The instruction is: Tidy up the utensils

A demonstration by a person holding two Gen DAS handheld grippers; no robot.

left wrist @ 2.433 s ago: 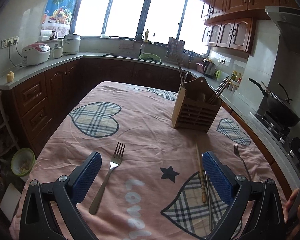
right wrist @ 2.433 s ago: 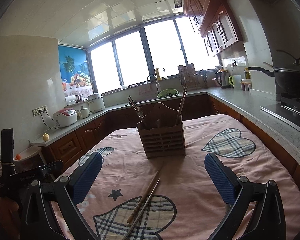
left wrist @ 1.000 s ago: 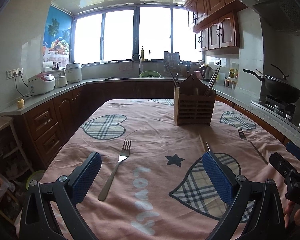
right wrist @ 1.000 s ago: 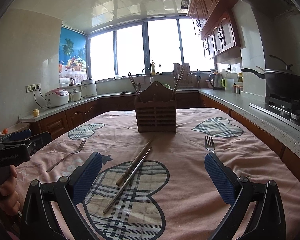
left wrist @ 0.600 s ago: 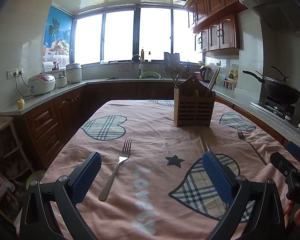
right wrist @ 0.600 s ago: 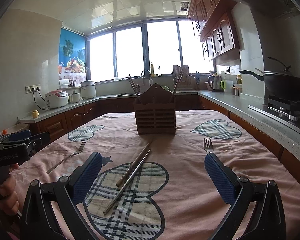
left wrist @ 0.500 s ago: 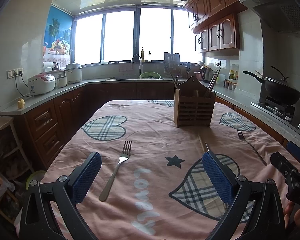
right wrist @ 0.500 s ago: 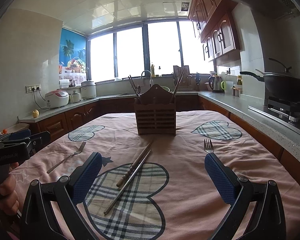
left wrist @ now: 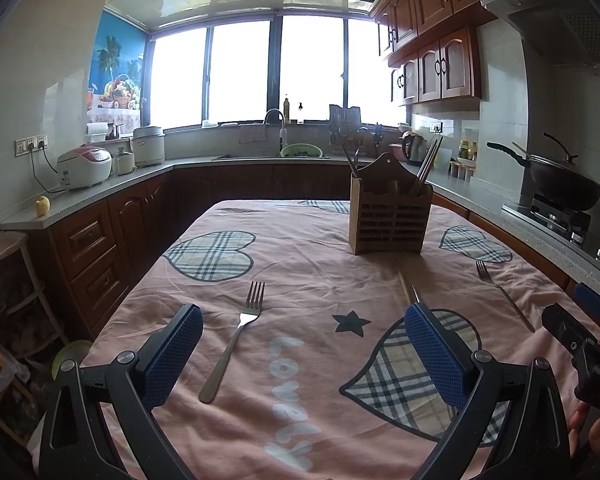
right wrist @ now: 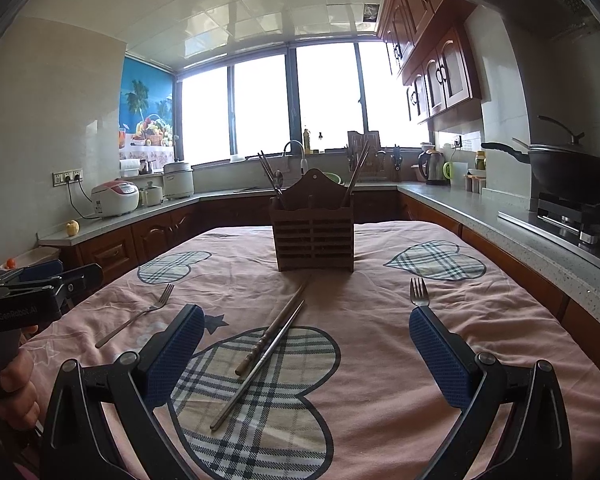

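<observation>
A slatted wooden utensil holder stands upright far along the table, with chopsticks and a spoon sticking out. On the pink cloth lie a left fork, a right fork, a wooden chopstick and a metal chopstick. My left gripper is open and empty above the near cloth, the left fork between its fingers. My right gripper is open and empty, the two chopsticks lying between its fingers.
Wooden cabinets and grey counters ring the table. A wok sits on the stove at right, a rice cooker and a kettle on the counters. A wooden rack and a bin stand at the left.
Both grippers have tilted and settled since 2.4 s ago, bringing both forks and the chopsticks into view. Over the last second almost nothing has moved.
</observation>
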